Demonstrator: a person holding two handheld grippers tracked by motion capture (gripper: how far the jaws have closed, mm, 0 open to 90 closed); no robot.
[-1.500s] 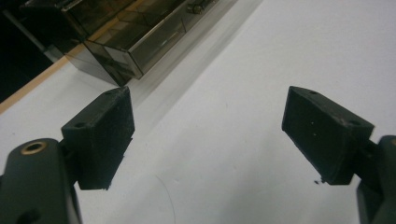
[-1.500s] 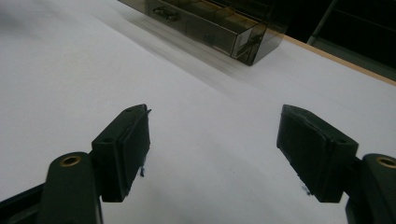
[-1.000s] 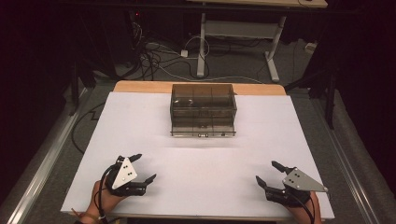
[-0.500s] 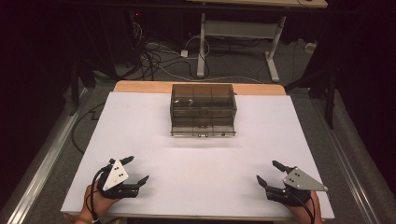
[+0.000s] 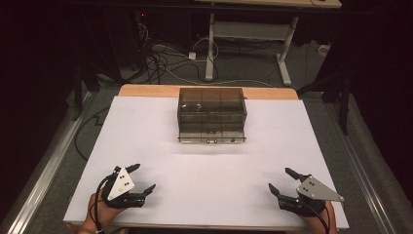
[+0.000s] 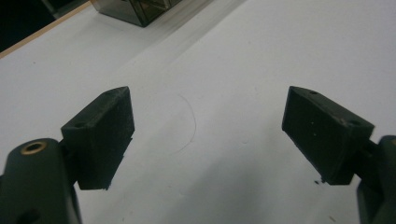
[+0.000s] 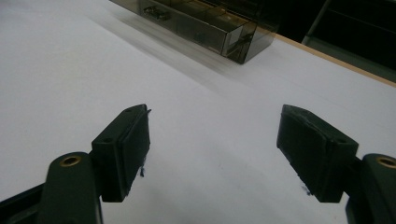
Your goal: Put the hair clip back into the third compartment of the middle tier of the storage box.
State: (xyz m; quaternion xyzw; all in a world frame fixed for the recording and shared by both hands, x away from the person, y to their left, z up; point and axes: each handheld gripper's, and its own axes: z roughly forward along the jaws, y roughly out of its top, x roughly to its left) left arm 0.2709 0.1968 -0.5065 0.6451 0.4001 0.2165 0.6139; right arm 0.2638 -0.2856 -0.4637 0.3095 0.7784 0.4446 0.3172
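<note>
Left tool (image 5: 138, 177) has drawn back toward the near tabletop (image 5: 214, 175) edge, right tool (image 5: 282, 180) unmoved, both released and empty; drawer box (image 5: 212, 115) sits untouched, well apart, so approach not begun.

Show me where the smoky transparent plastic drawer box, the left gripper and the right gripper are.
Smoky transparent plastic drawer box (image 5: 212, 114): high view, on its top panel.
Left gripper (image 5: 142, 178): high view, midway between its open fingertips.
Right gripper (image 5: 280, 180): high view, midway between its open fingertips.

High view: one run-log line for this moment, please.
left gripper: open, empty | right gripper: open, empty | drawer box: table's far middle, untouched
</note>
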